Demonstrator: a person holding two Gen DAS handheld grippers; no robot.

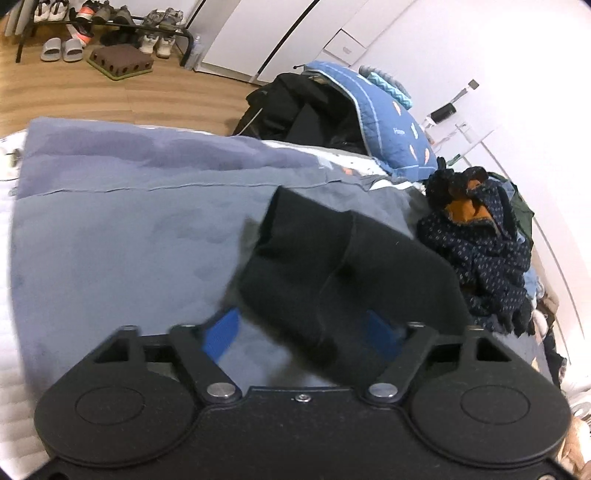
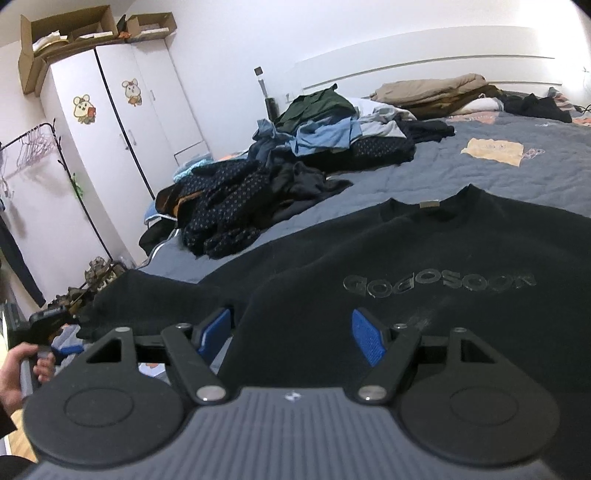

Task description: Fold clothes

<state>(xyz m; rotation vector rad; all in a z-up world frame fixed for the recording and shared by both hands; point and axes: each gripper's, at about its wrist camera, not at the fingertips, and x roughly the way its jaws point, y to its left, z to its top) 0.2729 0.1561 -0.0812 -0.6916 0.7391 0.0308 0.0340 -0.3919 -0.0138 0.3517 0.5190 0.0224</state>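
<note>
A black sweatshirt (image 2: 388, 258) with grey "GOGOSOON" lettering lies face up on the grey-blue bedspread (image 2: 480, 177), collar towards the far side. My right gripper (image 2: 291, 328) hovers open over its lower hem, blue pads (image 2: 369, 339) wide apart. One black sleeve (image 1: 332, 266) stretches out to the left. In the left wrist view it runs between the spread fingers of my open left gripper (image 1: 301, 325) and hides part of the right pad. A hand (image 2: 14, 373) holds that gripper at the sleeve's end.
A heap of unfolded clothes (image 2: 266, 184) covers the bed's left part, a navy patterned garment (image 1: 480, 258) nearest. A blue pillow (image 1: 388, 122) and black jacket (image 1: 303, 110) lie beyond. Folded blankets (image 2: 436, 92) sit by the headboard. A shoe rack (image 1: 110, 26) and wardrobe (image 2: 122, 122) stand off the bed.
</note>
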